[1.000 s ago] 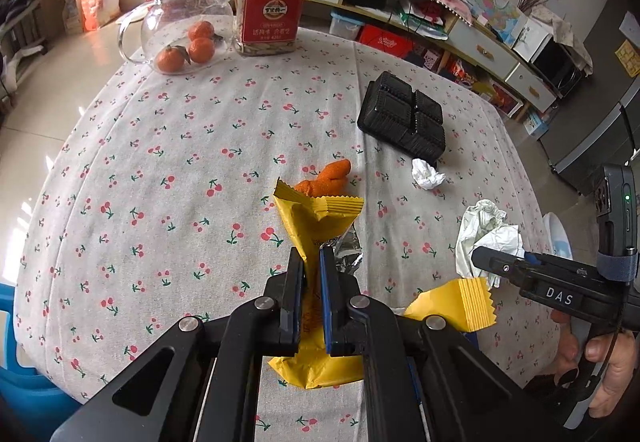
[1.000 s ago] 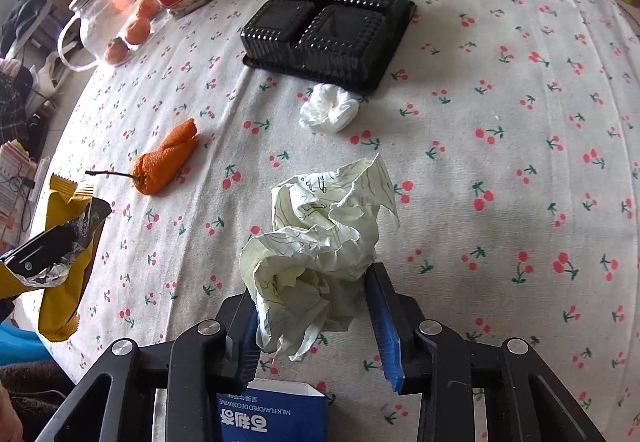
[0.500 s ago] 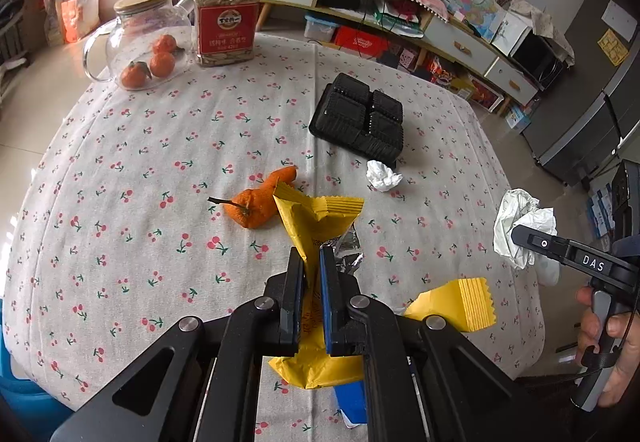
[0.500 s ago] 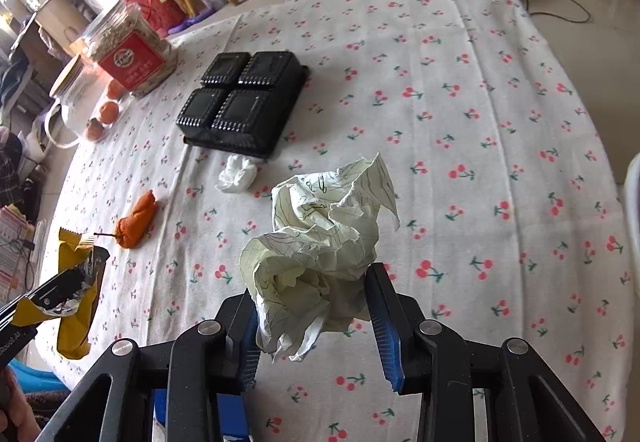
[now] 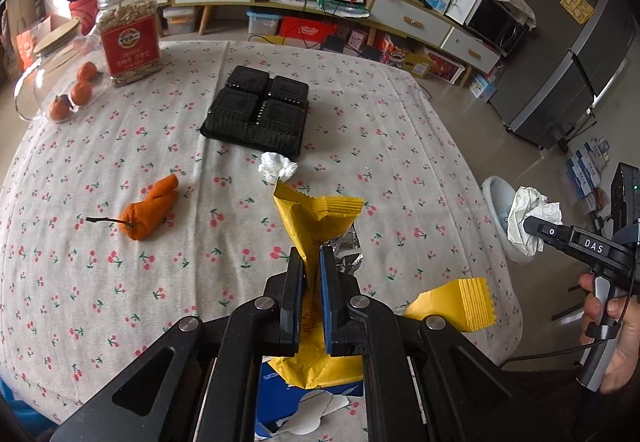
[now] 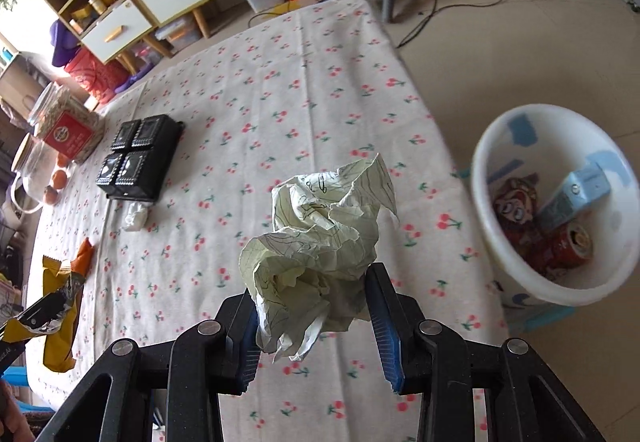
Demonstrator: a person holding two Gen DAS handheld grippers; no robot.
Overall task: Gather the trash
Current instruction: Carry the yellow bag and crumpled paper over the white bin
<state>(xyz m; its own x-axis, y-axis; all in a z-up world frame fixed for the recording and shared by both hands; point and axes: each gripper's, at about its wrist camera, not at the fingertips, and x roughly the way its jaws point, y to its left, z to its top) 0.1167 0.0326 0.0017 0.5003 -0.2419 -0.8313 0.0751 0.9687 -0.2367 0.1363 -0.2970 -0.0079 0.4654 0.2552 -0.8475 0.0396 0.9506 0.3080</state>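
My left gripper (image 5: 311, 262) is shut on a yellow snack wrapper (image 5: 316, 216) with a torn foil edge, held above the near part of the cherry-print table (image 5: 120, 282). My right gripper (image 6: 312, 282) is shut on a crumpled ball of lined paper (image 6: 320, 226), held over the table's right edge beside a white bin (image 6: 516, 274) on the floor. That same paper ball (image 5: 528, 218) shows at the right of the left wrist view. On the table lie an orange peel (image 5: 150, 210), a small white tissue wad (image 5: 276, 166) and a black plastic tray (image 5: 258, 110).
A blue carton (image 5: 280, 398) lies at the near table edge under my left gripper. A red-labelled jar (image 5: 128, 38) and a glass teapot with oranges (image 5: 60, 82) stand at the far left. The bin holds a red can (image 6: 568, 246) and a light-blue carton (image 6: 576, 194). Shelves line the far wall.
Both grippers have swung to the right with their loads. The right gripper has gone from mid-table to the table's right edge, bringing the white bin into its view.
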